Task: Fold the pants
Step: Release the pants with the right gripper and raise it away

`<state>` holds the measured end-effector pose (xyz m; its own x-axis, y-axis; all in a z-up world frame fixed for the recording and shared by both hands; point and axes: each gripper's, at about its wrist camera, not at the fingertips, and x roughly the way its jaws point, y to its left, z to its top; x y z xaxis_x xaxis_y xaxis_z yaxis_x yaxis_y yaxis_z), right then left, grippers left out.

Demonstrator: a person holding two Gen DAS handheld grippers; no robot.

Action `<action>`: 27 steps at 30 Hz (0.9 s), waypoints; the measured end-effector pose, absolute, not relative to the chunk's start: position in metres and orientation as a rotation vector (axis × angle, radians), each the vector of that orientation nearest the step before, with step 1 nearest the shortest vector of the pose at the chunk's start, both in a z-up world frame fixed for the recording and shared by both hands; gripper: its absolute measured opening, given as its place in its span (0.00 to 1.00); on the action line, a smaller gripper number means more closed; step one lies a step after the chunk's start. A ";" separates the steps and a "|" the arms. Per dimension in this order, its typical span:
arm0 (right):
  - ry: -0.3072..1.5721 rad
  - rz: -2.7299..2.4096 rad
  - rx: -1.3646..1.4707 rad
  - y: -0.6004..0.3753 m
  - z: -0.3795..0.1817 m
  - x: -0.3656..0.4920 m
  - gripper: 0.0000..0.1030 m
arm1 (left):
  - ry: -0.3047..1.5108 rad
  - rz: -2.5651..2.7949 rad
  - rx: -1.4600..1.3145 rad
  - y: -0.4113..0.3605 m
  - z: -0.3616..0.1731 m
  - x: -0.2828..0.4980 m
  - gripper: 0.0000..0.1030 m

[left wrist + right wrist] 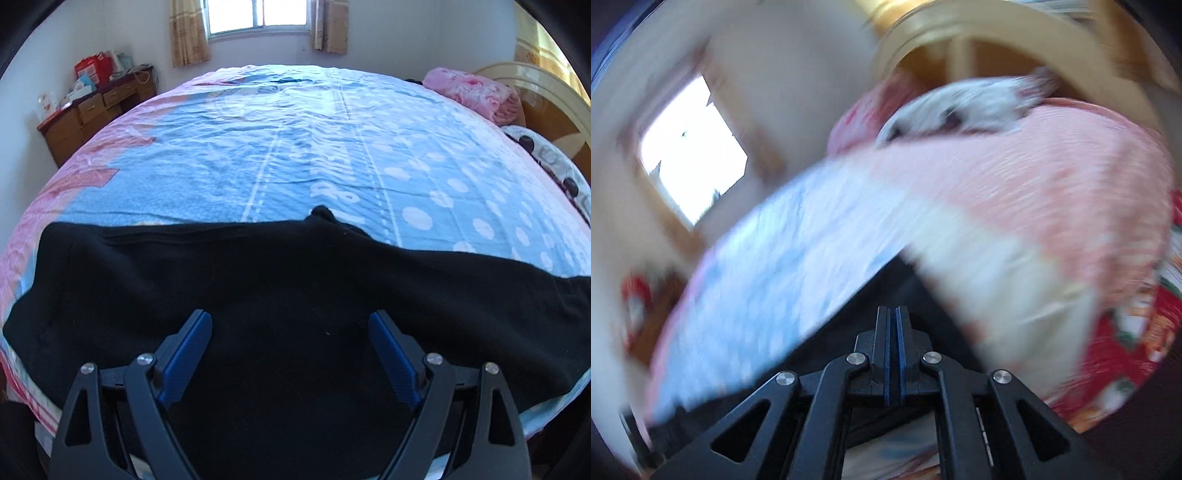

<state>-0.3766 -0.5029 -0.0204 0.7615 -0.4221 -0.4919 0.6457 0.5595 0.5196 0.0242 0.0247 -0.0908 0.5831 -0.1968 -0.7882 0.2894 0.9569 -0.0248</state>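
Lying across the near edge of the bed [295, 155], the black pants [258, 280] stretched from the left side to the right in the left wrist view, spread flat on the blue sheet with white dots and pink borders. A small bump of dark cloth stood up at the middle of their far edge. The left gripper [290, 332] hung above the pants with its jaws wide apart; its blue pads [188, 354] had nothing between them and did not touch the cloth. Beyond the bed stood a wooden dresser [96, 110] at the left wall, a curtained window [258, 14] at the far wall, and a pink folded blanket [476, 92] beside the headboard [546, 92] at the right.

The right wrist view was heavily blurred. The right gripper [895, 314] had its jaws pressed fully together, the blue pads meeting, and no cloth could be made out between them. A dark patch of the pants [864, 314] showed just past its tip, with the sheet behind it.
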 end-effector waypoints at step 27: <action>0.198 -0.546 0.783 -0.481 -0.036 -0.403 0.39 | 0.762 -0.956 0.209 -0.243 -0.039 -0.091 0.86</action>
